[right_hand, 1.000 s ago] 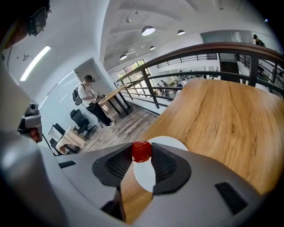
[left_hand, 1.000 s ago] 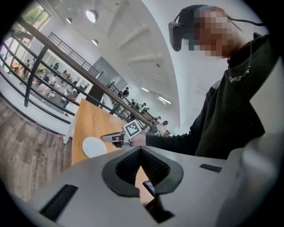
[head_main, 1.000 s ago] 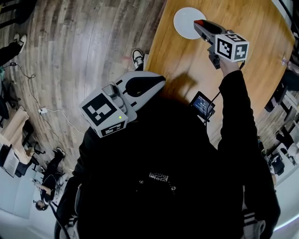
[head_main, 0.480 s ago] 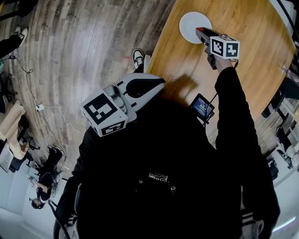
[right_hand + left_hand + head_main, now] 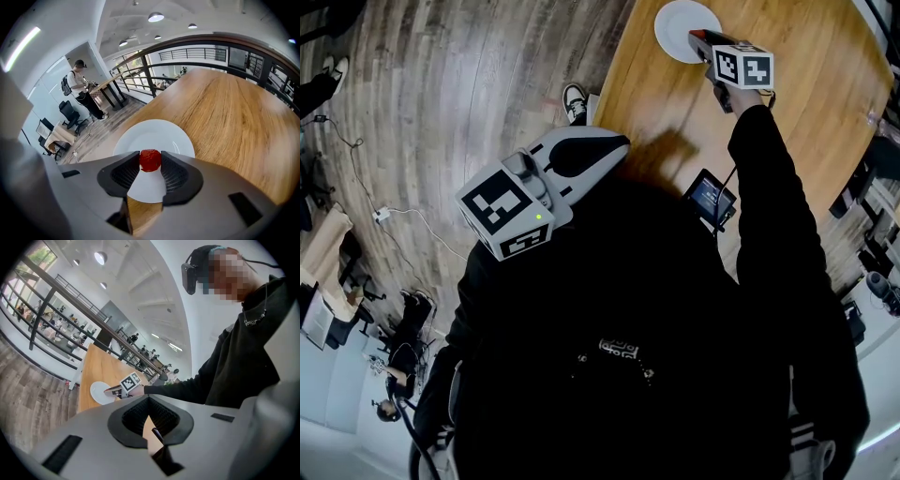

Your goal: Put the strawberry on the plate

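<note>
A red strawberry (image 5: pixel 150 160) is pinched between the dark pads of my right gripper (image 5: pixel 150 162), which is shut on it. It hangs over the near part of a round white plate (image 5: pixel 154 132) on the wooden table. In the head view the right gripper (image 5: pixel 698 37) reaches out at arm's length over the plate (image 5: pixel 675 17). My left gripper (image 5: pixel 617 143) is held close to the body off the table's edge, its jaws together with nothing between them. From the left gripper view the plate (image 5: pixel 97 392) and the right gripper (image 5: pixel 111 391) show far off.
The wooden table (image 5: pixel 811 103) has a small screen device (image 5: pixel 710 199) with a cable near its front edge. A shoe (image 5: pixel 574 98) rests on the plank floor beside the table. A railing runs beyond the table's far side, and a person (image 5: pixel 80 89) stands far back.
The right gripper with the strawberry has stretched a little farther out over the plate. The left gripper has barely moved.
</note>
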Tool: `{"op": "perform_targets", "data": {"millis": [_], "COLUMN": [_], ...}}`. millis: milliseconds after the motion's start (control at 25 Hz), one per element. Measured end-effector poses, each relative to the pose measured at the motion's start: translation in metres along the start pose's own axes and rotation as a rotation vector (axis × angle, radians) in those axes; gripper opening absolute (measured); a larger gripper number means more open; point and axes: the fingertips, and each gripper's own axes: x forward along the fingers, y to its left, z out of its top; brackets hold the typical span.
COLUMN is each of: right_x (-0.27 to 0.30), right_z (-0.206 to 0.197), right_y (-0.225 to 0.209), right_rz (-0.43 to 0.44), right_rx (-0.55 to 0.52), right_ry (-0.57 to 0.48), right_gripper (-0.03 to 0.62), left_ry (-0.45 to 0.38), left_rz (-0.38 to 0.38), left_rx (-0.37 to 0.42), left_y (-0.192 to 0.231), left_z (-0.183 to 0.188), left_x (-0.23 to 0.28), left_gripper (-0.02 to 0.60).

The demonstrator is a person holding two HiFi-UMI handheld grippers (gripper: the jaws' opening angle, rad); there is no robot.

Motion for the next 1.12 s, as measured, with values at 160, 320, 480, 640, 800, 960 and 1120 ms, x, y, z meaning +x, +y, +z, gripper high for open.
{"op": "perform_targets", "data": {"millis": [160,320,480,640,800,960,1120], "right_x": [-0.002,-0.005,-0.011,-0.028,-0.066,-0.101,-0.136], "right_z": [0.005,0.004,0.012,-0.001,-0.014,-0.033,-0.039], "right_y": [0.002,0.008,0.014,0.009,0.011,0.006,0.013], "right_rz": [-0.019,-0.004,0.028,0.036,0.052,0.062,0.127], "right_rx": [-0.039,-0.044,-0.049,-0.061,-0.092,-0.074,-0.064], "right_ry": [-0.026,-0.06,-0.106,-0.162,-0.206,-0.262,-0.339], "right_gripper": [0.168,0.2,0.209,0.209,0.207,0.199,0.083], "left_ry": [0.002,0.019,0.017,0.027,0.051,0.058,0.076], "left_rz": [-0.001,0.0,0.009,0.017,0.009,-0.002,-0.014], "left_rx": [0.012,0.018,0.057,0.107,0.154,0.194,0.238], "left_y": [-0.002,-0.011,-0.015,-0.02,-0.037,-0.047,-0.051], "left_z": [-0.002,-0.013,-0.013,-0.033,-0.041,-0.05,-0.053], "left_x": [-0.001,-0.001,0.004,0.017,0.026,0.037,0.052], "left_gripper": [0.0,0.0,0.0,0.0,0.0,0.0,0.0]}}
